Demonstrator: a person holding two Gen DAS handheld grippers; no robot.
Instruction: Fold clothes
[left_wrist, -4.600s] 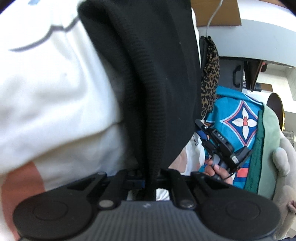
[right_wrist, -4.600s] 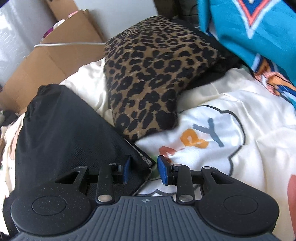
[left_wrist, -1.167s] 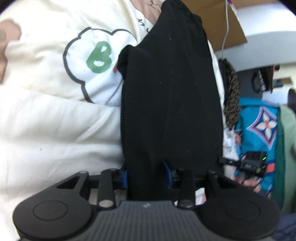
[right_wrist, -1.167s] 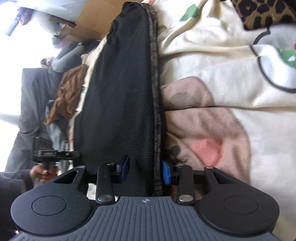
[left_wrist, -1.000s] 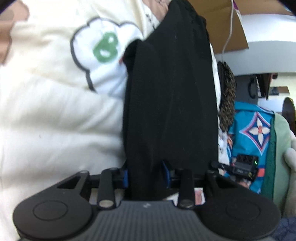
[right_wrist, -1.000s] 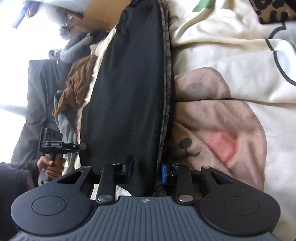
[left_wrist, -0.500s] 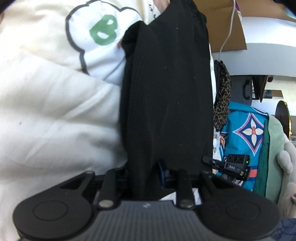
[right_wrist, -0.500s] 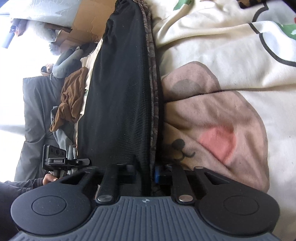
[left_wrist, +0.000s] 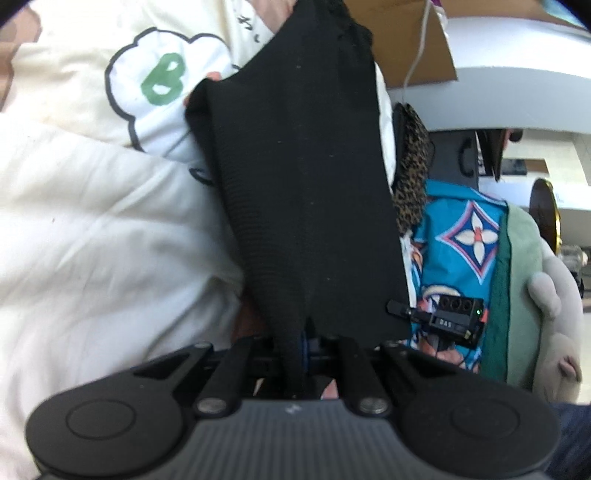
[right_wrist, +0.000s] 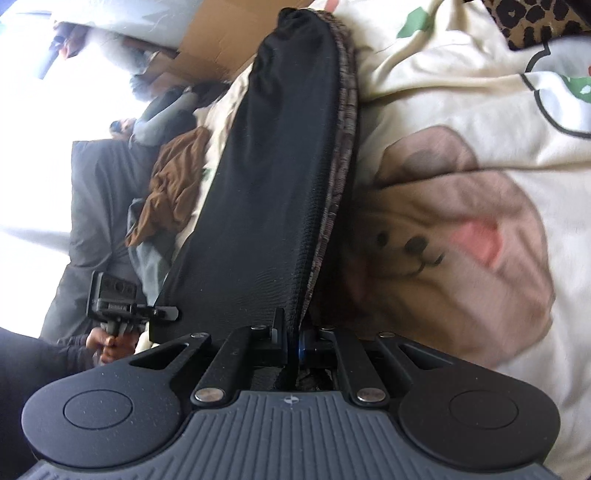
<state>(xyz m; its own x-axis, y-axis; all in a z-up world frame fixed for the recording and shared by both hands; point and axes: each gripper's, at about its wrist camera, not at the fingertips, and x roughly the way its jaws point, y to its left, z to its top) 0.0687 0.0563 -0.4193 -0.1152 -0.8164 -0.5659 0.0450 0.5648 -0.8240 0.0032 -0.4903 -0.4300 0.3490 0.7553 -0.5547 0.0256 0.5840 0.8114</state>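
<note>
A black knit garment stretches away from my left gripper, which is shut on its near edge. The same black garment, with a grey-brown patterned edge on its right side, runs up from my right gripper, which is shut on its near end. The garment hangs taut between the two grippers, lifted off the cream bedspread. The right gripper shows in the left wrist view; the left gripper shows in the right wrist view.
A cream bedspread with cartoon prints lies beneath; its bear print is at the right. A leopard-print garment, a blue patterned cloth and a plush toy lie to the right. Brown clothing and cardboard are at the left.
Both grippers have closed fully on the black garment's near edges over the last second. The garment has lifted and pulled tauter, and the views have shifted slightly.
</note>
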